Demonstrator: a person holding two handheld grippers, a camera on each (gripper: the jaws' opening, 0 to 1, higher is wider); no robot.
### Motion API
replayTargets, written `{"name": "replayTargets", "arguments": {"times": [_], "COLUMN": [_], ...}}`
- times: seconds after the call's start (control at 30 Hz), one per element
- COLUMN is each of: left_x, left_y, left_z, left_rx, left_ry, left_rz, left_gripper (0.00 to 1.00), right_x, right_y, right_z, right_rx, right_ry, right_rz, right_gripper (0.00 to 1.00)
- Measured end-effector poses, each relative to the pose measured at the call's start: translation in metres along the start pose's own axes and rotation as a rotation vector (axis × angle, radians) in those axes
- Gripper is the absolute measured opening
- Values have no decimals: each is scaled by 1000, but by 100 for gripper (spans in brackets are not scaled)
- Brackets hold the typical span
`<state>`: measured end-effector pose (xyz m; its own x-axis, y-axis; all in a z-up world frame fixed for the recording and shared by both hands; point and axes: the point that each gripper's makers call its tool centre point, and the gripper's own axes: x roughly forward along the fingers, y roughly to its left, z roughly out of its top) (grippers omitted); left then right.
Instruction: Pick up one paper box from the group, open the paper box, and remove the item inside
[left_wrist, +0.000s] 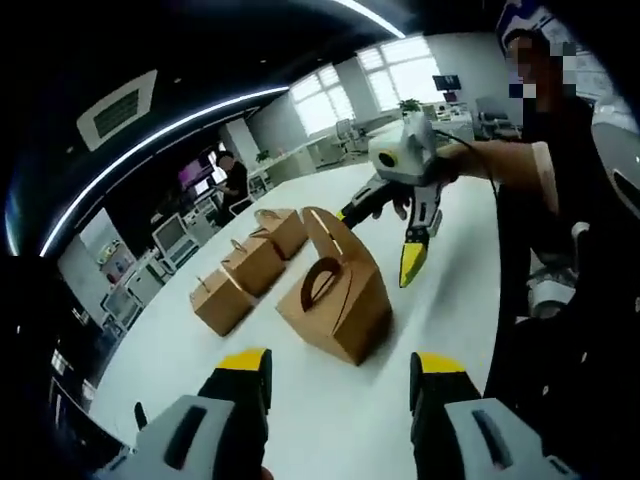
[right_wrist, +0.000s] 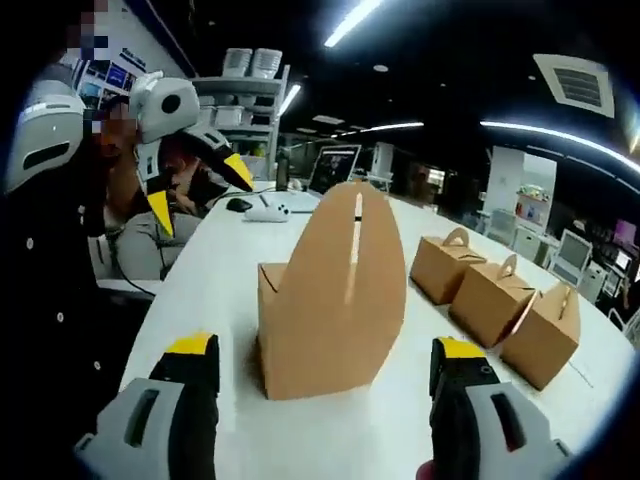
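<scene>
left tongs jaws apart, empty | box on table straight ahead — flaps up, handle slot facing them | right tongs also apart, box between and beyond tips — both about equally near

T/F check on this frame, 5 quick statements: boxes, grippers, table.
1. Four paper boxes sit on the white table. True: one near box plus a row of three.
2. The near box has a flap standing up. True: a tall flap rises above it.
3. The left gripper is clamped on the near box. False: its jaws are open, short of the box.
4. The right gripper holds the flap. False: its jaws are open and hold nothing.
5. The three row boxes lie on their sides. False: they stand upright, handles up.
</scene>
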<state>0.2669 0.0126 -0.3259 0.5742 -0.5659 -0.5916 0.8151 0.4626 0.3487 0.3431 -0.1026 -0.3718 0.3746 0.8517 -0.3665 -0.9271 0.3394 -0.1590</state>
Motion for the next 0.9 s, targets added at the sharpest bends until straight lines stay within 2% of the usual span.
{"name": "replayTargets", "arguments": {"times": [0.13,0.27,0.33,0.47,0.67,0.77,0.9], "left_x": [5,7,8,10,15,16,20], "left_y": [-4,-5,-4,-2,-3,-1,7], "left_z": [-3,-5,-6,-6,-7,-3,14], "left_rx": [-4,-16,-23,-36,-40,-41,-63], "left_ry": [15,20,23,23,27,19,-32], "left_rz": [-17,-25,-25,-25,-26,-15,24], "left_gripper": [56,56,56,56,55,53,42], "right_x": [16,24,27,29,31,31,31], "right_y": [-10,-5,-3,-3,-3,-3,-3], "right_z": [-7,-8,-9,-8,-8,-7,-7], "right_rx": [-13,-2,-15,-2,12,12,10], "right_ry": [-2,-18,-16,-36,-57,-64,-74], "right_rz": [48,107,118,138,148,146,137], "right_gripper": [88,85,82,69,68,68,68]}}
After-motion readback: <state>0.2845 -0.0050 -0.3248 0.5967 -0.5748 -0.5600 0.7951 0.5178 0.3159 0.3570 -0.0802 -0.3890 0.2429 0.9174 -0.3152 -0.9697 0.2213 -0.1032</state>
